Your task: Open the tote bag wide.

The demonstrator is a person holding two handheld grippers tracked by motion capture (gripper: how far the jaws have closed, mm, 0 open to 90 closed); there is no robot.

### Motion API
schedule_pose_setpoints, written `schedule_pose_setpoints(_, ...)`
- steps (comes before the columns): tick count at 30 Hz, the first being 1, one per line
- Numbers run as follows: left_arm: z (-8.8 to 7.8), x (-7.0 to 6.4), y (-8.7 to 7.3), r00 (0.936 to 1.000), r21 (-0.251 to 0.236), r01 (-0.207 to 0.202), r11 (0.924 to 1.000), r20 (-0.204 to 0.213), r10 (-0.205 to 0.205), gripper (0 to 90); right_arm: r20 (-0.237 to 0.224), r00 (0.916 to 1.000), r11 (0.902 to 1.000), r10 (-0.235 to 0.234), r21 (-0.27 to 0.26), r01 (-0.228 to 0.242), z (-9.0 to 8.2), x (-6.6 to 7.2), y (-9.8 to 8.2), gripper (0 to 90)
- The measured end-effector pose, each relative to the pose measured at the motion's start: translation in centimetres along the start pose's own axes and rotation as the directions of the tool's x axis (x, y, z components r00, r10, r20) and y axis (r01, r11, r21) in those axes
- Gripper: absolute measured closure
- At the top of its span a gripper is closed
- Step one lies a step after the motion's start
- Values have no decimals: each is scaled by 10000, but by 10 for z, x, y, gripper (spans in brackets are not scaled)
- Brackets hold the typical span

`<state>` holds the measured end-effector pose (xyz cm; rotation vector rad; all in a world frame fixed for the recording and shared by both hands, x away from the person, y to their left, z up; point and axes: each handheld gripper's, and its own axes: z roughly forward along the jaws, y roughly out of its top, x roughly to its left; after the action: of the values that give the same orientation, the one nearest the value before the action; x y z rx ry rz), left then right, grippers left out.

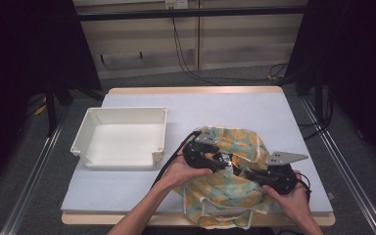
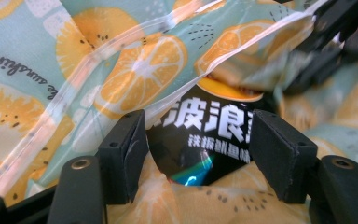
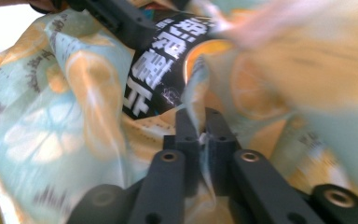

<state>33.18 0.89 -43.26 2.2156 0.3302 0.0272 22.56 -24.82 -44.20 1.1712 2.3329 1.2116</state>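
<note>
Beside the left hand (image 1: 188,169), on the far-left side, stands a white tray (image 1: 122,139) on the grey table mat (image 1: 254,110), well apart from the fingers and out of their way. Under both grippers lies an orange-print tote bag (image 1: 225,188), bunched up, one white strap (image 2: 121,46) running across the cloth just above the left fingers. Between the left gripper (image 2: 198,154) fingers sits a black snack packet (image 2: 209,140), half covered by a fold of the bag that hangs over its top edge. Left jaws stand apart, one on each side of the packet, pads not pressing on it. Right gripper (image 3: 204,135) is pinched shut on a thin edge of the bag cloth, packet just beyond its fingertips, the left gripper's black jaw lying across its far end. Both hands come in low from the near edge, grippers angled inward toward each other over the bag, right hand (image 1: 293,198) nearer the table's front.
</note>
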Motion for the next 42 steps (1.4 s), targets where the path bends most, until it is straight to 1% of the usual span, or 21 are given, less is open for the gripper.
schedule_pose_setpoints(4, 1, -1, -3, 10000, -25, 13, 10000, -73, -13, 357, 223, 9994, 9997, 250, -20, -249, -12, -4, -8, 887)
schedule_pose_setpoints(5, 1, -1, -3, 10000, -5, -66, 10000, -56, 66, 355, 376, 9983, 9989, 455, 124, -460, -16, -6, -16, 889)
schedule_pose_setpoints(11, 3, -7, -2, 9990, -64, -389, 9992, -216, 388, 345, 301, 9947, 9939, 983, 469, -996, -17, -15, -41, 889)
schedule_pose_setpoints(12, 3, -8, -3, 9989, -59, -399, 9992, -248, 397, 341, 311, 9946, 9924, 986, 706, -1005, -15, -17, -45, 888)
schedule_pose_setpoints(15, 2, -9, -2, 9987, -53, -423, 9991, -277, 422, 342, 333, 9951, 9917, 931, 855, -956, -12, -15, -47, 880)
schedule_pose_setpoints(16, 1, -10, -2, 9991, -28, -375, 9993, -211, 375, 341, 340, 9956, 9924, 872, 840, -898, -12, -14, -47, 861)
schedule_pose_setpoints(17, -2, -10, 1, 9997, 59, -251, 9997, -1, 251, 344, 419, 9957, 9937, 830, 718, -859, -15, -12, -45, 793)
schedule_pose_setpoints(18, -2, -10, 1, 9997, 59, -251, 9997, -1, 251, 361, 419, 9957, 9937, 830, 718, -859, -15, -12, -45, 793)
schedule_pose_setpoints(19, -5, -13, 4, 9993, -25, -364, 9993, 27, 364, 378, 419, 9956, 9942, 842, 641, -868, -17, -12, -44, 736)
schedule_pose_setpoints(20, -11, -19, 12, 9964, -263, -613, 9978, 577, 627, 417, 454, 9947, 9943, 925, 498, -947, -22, -11, -43, 640)
schedule_pose_setpoints(22, -13, -23, 17, 9943, -298, -790, 9964, 689, 809, 516, 461, 9953, 9955, 853, 379, -870, -24, -10, -43, 596)
schedule_pose_setpoints(25, -12, -35, 36, 9822, -114, -1416, 9899, 1234, 1419, 645, 438, 9950, 9960, 893, -16, -893, -32, -7, -37, 471)
schedule_pose_setpoints(27, -6, -41, 47, 9756, 183, -1629, 9865, 1520, 1583, 676, 402, 9956, 9963, 852, -113, -848, -34, -7, -35, 453)
schedule_pose_setpoints(30, 6, -46, 61, 9679, 440, -1957, 9797, 1693, 1858, 721, 271, 9969, 9967, 737, -360, -727, -38, -6, -30, 435)
schedule_pose_setpoints(31, 16, -44, 64, 9682, 552, -1922, 9798, 1738, 1801, 746, 236, 9969, 9960, 753, -499, -740, -40, -6, -28, 430)
schedule_pose_setpoints(32, 16, -44, 64, 9682, 552, -1922, 9798, 1738, 1801, 749, 236, 9969, 9960, 753, -499, -740, -40, -6, -28, 430)
schedule_pose_setpoints(34, 29, -40, 60, 9710, 908, -1796, 9795, 1761, 1617, 749, 187, 9970, 9951, 751, -658, -737, -40, -7, -28, 433)
schedule_pose_setpoints(35, 36, -39, 55, 9745, 1153, -1787, 9771, 1580, 1595, 748, 178, 9971, 9952, 734, -660, -721, -41, -7, -28, 462)
schedule_pose_setpoints(37, 42, -39, 48, 9758, 1337, -1850, 9736, 1426, 1658, 726, 127, 9976, 9956, 686, -650, -676, -41, -8, -28, 480)
schedule_pose_setpoints(39, 46, -39, 41, 9794, 1382, -1735, 9751, 1282, 1561, 679, 70, 9970, 9950, 770, -645, -764, -40, -9, -30, 508)
schedule_pose_setpoints(42, 48, -42, 36, 9800, 1309, -1728, 9762, 1219, 1571, 641, -87, 9967, 9940, 812, -729, -816, -38, -10, -30, 485)
